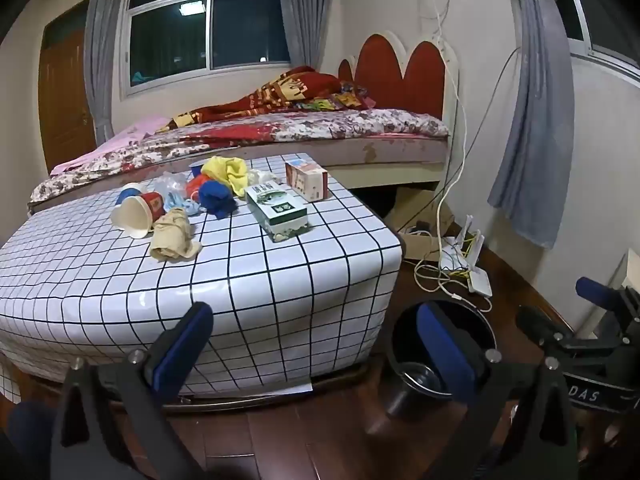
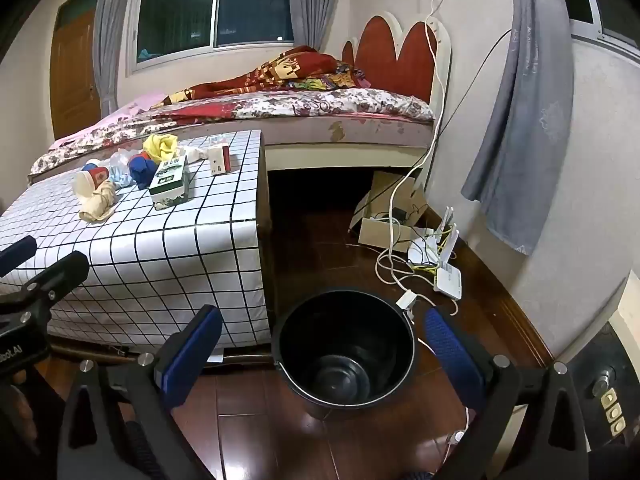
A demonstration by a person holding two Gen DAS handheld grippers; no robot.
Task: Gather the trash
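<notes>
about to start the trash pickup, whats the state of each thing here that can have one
left gripper: open, empty
right gripper: open, empty
black plastic bucket: upright on the floor, nothing inside
white paper cup with red print: tipped on its side
green and white carton: lying flat on the table
red and white box: standing, closed

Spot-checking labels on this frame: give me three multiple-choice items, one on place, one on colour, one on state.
1. Where does the black bucket stand?
A. on the table
B. on the floor beside the table
C. on the bed

2. What colour is the crumpled cloth at the far side of the pile?
A. yellow
B. black
C. purple

3. How is the paper cup lying?
A. upright
B. upside down
C. on its side

Key: 1 B, it sits on the wood floor by the checked table; 2 A, it is bright yellow; 3 C, its open mouth faces sideways.
</notes>
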